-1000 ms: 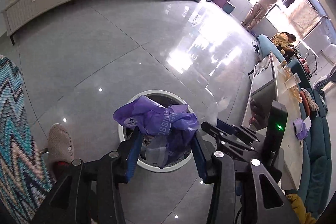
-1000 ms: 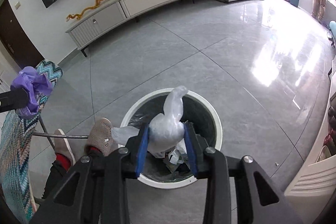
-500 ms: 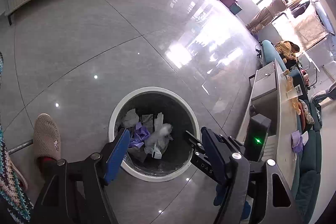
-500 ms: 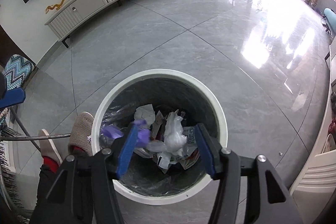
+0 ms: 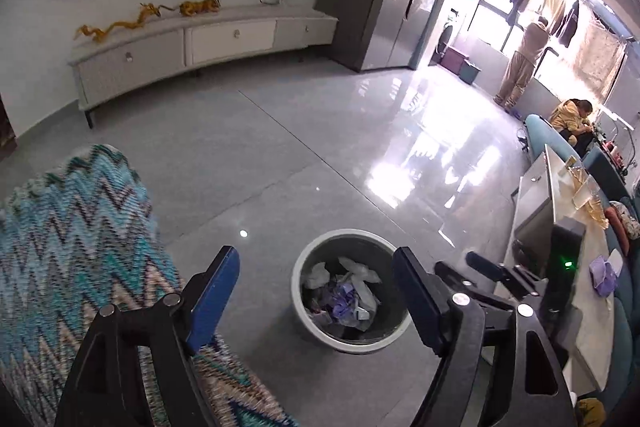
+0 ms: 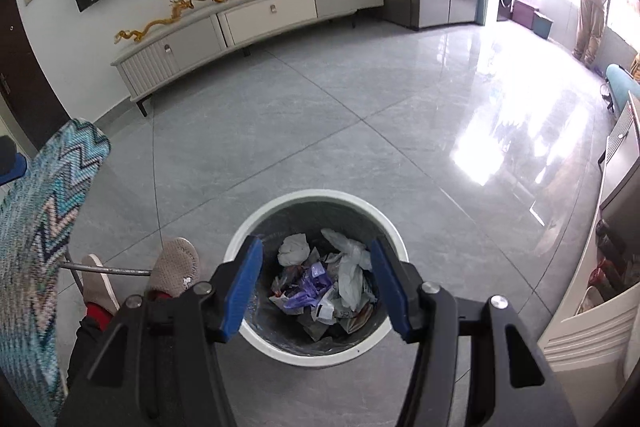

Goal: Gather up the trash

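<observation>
A round white-rimmed trash bin (image 6: 256, 335) stands on the grey tiled floor. It holds a purple plastic bag (image 6: 306, 291), a clear plastic bag (image 6: 350, 275) and crumpled paper. My right gripper (image 6: 316, 289) is open and empty above the bin. My left gripper (image 5: 316, 295) is open and empty, higher and further back; the bin (image 5: 298, 307) shows between its fingers, with the purple bag (image 5: 344, 301) inside.
A zigzag-patterned cushion (image 5: 68, 247) is at the left, also in the right wrist view (image 6: 44, 219). A slippered foot (image 6: 174, 265) rests beside the bin. A low table (image 5: 584, 267) and white unit (image 6: 592, 311) stand at the right. A TV cabinet (image 6: 248, 19) lines the far wall.
Both grippers opened and dropped the purple bag and the clear bag into the bin. Both then rose and pulled back from the bin.
</observation>
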A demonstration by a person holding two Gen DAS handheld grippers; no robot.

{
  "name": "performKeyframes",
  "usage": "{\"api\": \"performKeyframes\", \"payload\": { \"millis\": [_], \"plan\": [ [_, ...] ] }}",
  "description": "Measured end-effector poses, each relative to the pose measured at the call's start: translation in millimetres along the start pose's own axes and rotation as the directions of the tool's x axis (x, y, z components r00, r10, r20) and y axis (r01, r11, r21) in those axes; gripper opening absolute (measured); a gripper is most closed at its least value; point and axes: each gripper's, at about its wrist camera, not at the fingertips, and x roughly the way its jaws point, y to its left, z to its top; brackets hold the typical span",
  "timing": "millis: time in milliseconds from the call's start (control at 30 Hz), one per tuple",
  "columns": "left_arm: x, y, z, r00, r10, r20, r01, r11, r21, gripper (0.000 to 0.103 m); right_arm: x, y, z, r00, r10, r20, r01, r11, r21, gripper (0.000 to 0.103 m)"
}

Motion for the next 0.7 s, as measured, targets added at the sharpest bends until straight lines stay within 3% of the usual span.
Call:
{"api": "performKeyframes", "payload": {
  "millis": [67, 133, 367, 433, 533, 700],
  "plan": [
    [-29, 7, -5, 0.998, 0.045, 0.053, -0.045, 0.999, 0.004, 0.086, -30, 13, 5, 0.999, 0.022, 0.049, -0.021, 1.0, -0.018, 0.055],
    [-59, 16, -11, 0.99, 0.094, 0.102, -0.095, 0.996, 0.001, 0.086, -58, 29, 8, 0.995, 0.045, 0.094, -0.041, 0.998, -0.042, 0.055],
    [-163, 64, -54, 0.929, 0.29, 0.23, -0.285, 0.957, -0.053, 0.088, -149, 106, 3, 0.963, 0.141, 0.23, -0.104, 0.98, -0.167, 0.067],
    [-190, 77, -66, 0.901, 0.352, 0.254, -0.343, 0.936, -0.08, 0.089, -170, 128, -1, 0.95, 0.169, 0.264, -0.116, 0.972, -0.204, 0.072],
    [-227, 92, -88, 0.845, 0.442, 0.302, -0.427, 0.897, -0.116, 0.095, -200, 159, -7, 0.93, 0.205, 0.305, -0.125, 0.957, -0.26, 0.081],
    [-281, 107, -117, 0.755, 0.538, 0.374, -0.505, 0.842, -0.193, 0.103, -235, 196, -20, 0.902, 0.249, 0.353, -0.127, 0.934, -0.334, 0.09]
  ]
}}
